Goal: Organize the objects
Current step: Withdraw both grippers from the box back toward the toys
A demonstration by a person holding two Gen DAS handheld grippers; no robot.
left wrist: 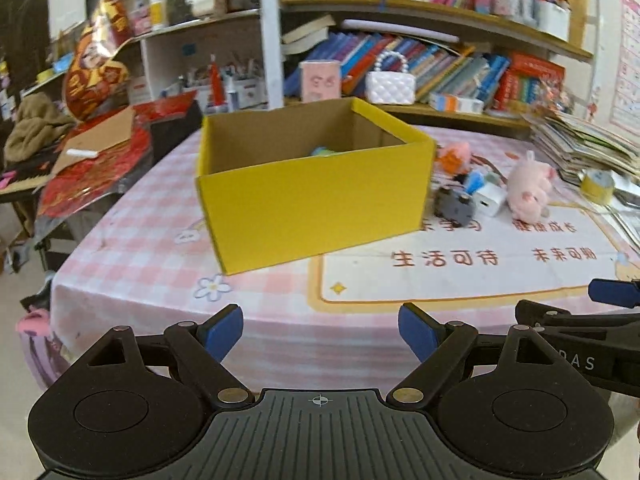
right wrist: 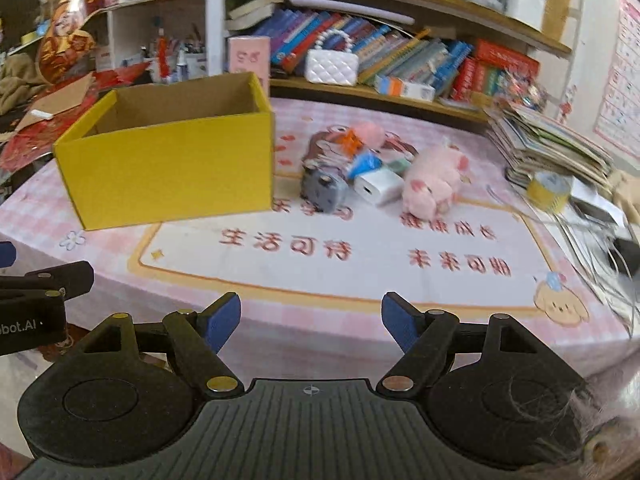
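Two hand-held grippers hover side by side just off the near edge of a bench covered in a pink checked cloth [right wrist: 280,128]. The left gripper [left wrist: 320,332] has its blue-padded fingers [left wrist: 224,330] spread wide apart, holding nothing. The right gripper [right wrist: 312,320] is the same: fingers [right wrist: 396,322] wide apart and empty.

On the bench, toward its left side, stands an open yellow cardboard box [left wrist: 312,200]; a small blue-green item [left wrist: 324,151] shows inside, too hidden to identify. Just beside the box's right wall lies a cluster of small things: a grey toy [right wrist: 324,190], a white charger block [right wrist: 378,186], a pink plush animal [right wrist: 434,184], a blue piece [right wrist: 364,162] and an orange-and-pink toy [right wrist: 360,136] behind them. Near the right edge sit a yellow tape roll [right wrist: 548,192] and a stack of books [right wrist: 552,140]. Crowded bookshelves [right wrist: 400,52] rise behind the far edge.
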